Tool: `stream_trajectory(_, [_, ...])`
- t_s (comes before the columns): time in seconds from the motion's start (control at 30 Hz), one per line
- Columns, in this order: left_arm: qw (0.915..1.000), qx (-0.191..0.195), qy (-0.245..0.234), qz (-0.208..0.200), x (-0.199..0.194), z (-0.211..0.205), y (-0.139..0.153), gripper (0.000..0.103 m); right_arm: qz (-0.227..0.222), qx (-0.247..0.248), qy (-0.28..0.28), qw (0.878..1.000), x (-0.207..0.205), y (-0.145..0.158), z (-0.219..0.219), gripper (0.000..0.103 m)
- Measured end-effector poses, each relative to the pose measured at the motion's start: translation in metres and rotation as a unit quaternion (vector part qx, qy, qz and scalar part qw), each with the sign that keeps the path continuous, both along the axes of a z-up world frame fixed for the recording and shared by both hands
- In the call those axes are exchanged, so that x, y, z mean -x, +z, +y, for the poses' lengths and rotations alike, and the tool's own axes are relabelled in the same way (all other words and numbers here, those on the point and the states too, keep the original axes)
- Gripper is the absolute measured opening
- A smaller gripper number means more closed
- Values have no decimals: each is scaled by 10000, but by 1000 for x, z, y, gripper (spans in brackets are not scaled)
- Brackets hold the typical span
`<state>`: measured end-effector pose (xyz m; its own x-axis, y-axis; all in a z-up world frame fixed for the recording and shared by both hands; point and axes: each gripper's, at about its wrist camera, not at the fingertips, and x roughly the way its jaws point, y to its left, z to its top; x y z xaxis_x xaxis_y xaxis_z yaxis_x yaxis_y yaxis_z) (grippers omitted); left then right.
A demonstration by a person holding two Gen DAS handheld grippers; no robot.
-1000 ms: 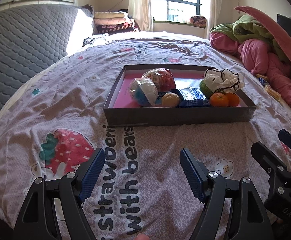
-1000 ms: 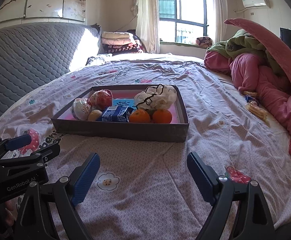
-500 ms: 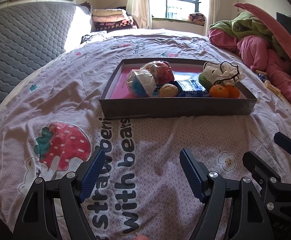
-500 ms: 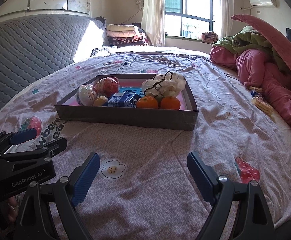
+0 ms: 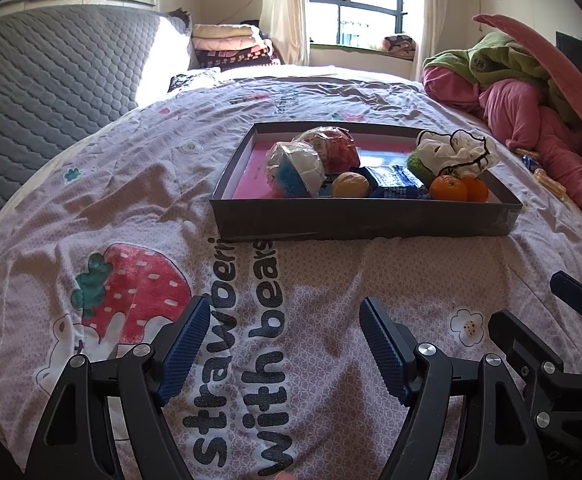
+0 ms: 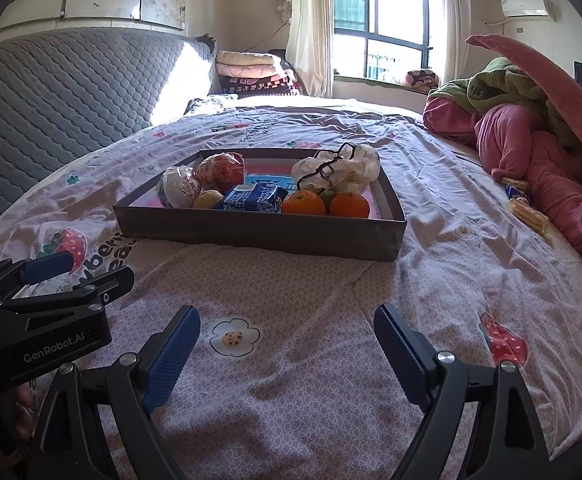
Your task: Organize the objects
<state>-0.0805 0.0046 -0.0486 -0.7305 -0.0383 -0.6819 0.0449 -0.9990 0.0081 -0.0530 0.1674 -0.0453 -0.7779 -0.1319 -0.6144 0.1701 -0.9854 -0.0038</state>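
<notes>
— Grey cardboard tray (image 6: 251, 234) sits ahead on the bed (image 6: 291, 300), packed: two oranges (image 6: 325, 204), a blue carton (image 6: 251, 198), wrapped balls (image 5: 315, 162), a white bag (image 6: 337, 170). Grippers?

— My left gripper (image 5: 281, 340) and right gripper (image 6: 287, 354) both gape wide, empty, low over the sheet. I'd come in level over the near wall, then drop onto one item

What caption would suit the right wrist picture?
Open right gripper hovers over a strawberry-print bedsheet, facing a shallow grey cardboard tray of fruit.
</notes>
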Motion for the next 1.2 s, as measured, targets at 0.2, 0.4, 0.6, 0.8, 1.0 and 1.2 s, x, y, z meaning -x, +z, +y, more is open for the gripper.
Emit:
stream_trajectory(0.2, [10000,-15,-21,6,-1,-1,-1,78,-115,-3,25,9999,2,-4,-1,89])
stream_trajectory(0.4, [10000,-23,-28,-5,-1,0,-2,78,-149,43,-6,9999,2,-6,1,89])
stream_trajectory(0.6, [10000,30,-61,1,-2,3,-2,78,-160,103,15,9998,2,-6,2,89])
stream_trajectory(0.8, [10000,43,-62,2,-2,3,-2,78,-189,111,24,9998,2,-6,2,89])
stream_trajectory(1.0, [10000,52,-63,9,-3,3,-2,78,-187,108,24,9998,2,-6,1,89])
stream_trajectory(1.2, [10000,45,-65,-7,-2,3,-3,78,-214,116,8,9997,3,-8,2,89])
